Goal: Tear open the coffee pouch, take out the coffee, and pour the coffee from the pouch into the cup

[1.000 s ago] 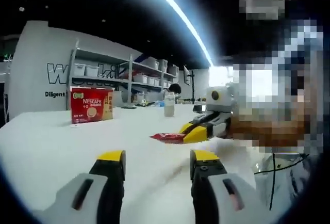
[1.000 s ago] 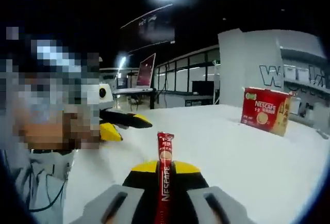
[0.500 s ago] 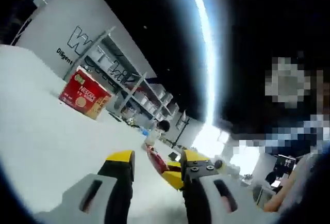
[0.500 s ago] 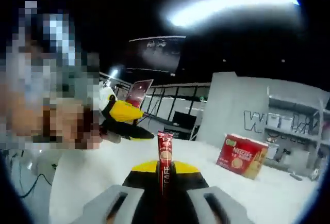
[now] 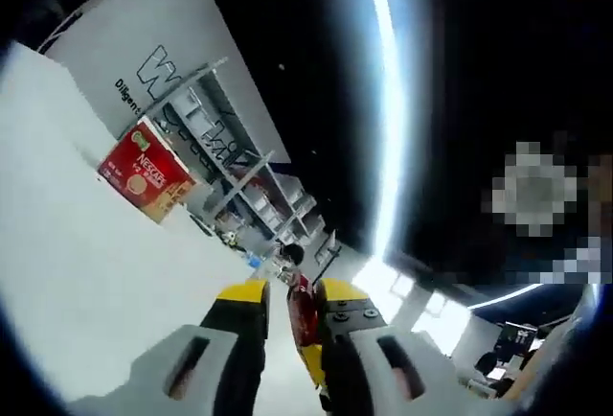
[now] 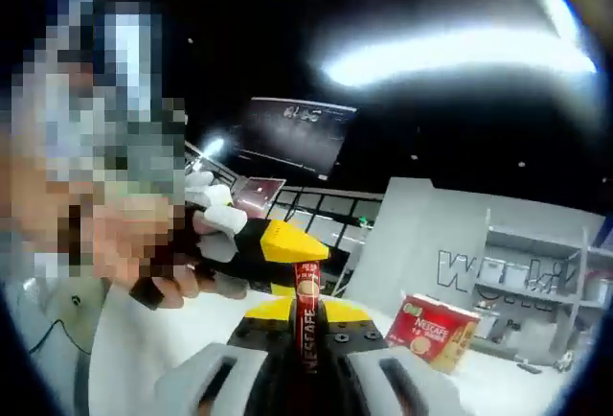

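Right gripper (image 6: 305,315) clamped coffee pouch (image 6: 306,325) upright; left gripper (image 5: 287,306), apart from pouch a second ago, now closed in, jaws narrow around pouch top (image 5: 301,309) — tear imminent

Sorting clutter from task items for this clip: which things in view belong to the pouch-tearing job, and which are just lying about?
Belongs to the job:
- coffee pouch, clamped upright in the right gripper
- left gripper, its jaws either side of the pouch top, not yet shut

Just about:
- red Nescafe box on the white table
- shelving with bins behind
- wall lettering
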Demonstrator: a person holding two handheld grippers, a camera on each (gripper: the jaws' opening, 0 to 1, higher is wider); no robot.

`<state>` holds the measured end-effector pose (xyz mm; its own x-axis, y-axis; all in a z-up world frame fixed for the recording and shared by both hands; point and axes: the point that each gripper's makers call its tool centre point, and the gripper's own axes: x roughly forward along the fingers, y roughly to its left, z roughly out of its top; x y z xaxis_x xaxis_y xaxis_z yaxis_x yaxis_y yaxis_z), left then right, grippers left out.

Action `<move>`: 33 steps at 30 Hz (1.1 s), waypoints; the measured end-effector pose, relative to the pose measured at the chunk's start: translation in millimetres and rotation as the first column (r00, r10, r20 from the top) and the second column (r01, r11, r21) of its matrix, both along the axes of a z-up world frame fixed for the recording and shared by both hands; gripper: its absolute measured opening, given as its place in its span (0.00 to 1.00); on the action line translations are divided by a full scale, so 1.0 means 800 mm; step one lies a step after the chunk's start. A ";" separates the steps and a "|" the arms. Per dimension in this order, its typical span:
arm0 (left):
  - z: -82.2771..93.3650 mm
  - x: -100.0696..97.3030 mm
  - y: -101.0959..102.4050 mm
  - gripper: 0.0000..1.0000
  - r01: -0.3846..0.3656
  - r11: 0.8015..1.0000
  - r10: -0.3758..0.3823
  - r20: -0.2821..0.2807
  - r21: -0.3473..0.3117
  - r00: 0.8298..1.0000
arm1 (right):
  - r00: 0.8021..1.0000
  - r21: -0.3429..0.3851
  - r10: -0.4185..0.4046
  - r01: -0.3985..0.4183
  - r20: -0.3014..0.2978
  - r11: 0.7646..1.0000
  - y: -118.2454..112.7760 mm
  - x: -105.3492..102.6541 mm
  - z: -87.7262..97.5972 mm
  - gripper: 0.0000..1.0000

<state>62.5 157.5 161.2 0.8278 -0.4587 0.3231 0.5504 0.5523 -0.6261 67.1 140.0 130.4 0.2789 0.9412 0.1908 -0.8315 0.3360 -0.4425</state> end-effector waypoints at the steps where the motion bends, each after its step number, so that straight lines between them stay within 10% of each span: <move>1: 0.004 -0.001 -0.004 0.15 -0.003 1.000 0.003 0.019 0.005 1.000 | 1.000 -0.001 -0.001 0.001 0.002 1.000 -0.001 -0.002 0.000 0.10; 9: 0.008 0.001 -0.007 0.12 -0.007 0.996 0.004 0.041 0.089 0.999 | 1.000 0.011 0.022 -0.022 -0.010 1.000 -0.011 -0.004 0.002 0.17; 14: 0.005 0.011 0.020 0.10 0.009 0.964 -0.023 0.051 0.265 0.998 | 0.972 0.043 0.157 -0.151 -0.175 0.988 -0.019 -0.009 0.013 0.26; 23: 0.012 -0.017 -0.008 0.10 0.225 0.776 -0.343 0.093 0.589 0.935 | 0.784 -0.054 0.412 -0.489 -0.464 0.871 0.005 -0.042 0.006 0.30; 29: 0.014 -0.035 -0.033 0.10 0.370 0.679 -0.480 0.002 0.634 0.877 | 0.714 -0.067 0.479 -0.588 -0.511 0.806 0.015 -0.064 0.012 0.23; 33: 0.019 -0.043 -0.043 0.10 0.389 0.659 -0.511 0.003 0.643 0.860 | 0.687 -0.054 0.506 -0.618 -0.521 0.784 0.017 -0.076 0.014 0.19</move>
<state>28.5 122.9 176.1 0.4263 -0.9035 -0.0447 0.8953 0.4285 -0.1222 6.4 153.4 141.9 -0.3172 0.9478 -0.0334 -0.9480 -0.3160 0.0384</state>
